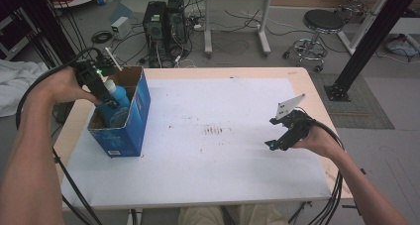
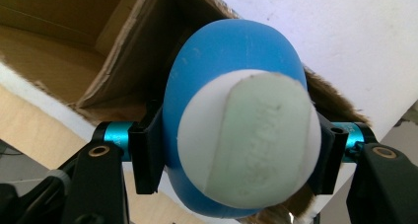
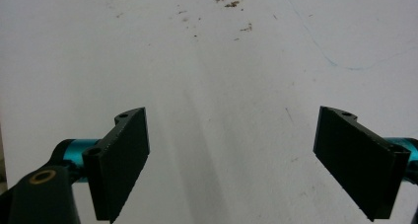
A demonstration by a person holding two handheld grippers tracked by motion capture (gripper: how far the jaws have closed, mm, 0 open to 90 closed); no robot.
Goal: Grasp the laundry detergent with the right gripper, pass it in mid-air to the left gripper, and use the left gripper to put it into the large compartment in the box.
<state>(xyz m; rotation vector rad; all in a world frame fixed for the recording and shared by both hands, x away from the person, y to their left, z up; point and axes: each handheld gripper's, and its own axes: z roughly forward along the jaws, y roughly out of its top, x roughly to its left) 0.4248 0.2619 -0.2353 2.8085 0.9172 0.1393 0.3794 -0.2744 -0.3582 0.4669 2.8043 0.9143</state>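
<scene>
Left gripper view has my left hand-held gripper (image 2: 236,150) clamped on the bottle (image 2: 231,86) over the box (image 2: 74,46), so I'd keep it upright, right hand-held gripper (image 3: 231,155) wide open, empty.

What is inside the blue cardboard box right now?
The blue bottle sits in the blue cardboard box, clamped by the left gripper. The bottle, gripper and box walls cover the box floor, so anything else inside is hidden.

Blue white-capped bottle (image 2: 231,135) inside cardboard box (image 1: 136,111)
</scene>
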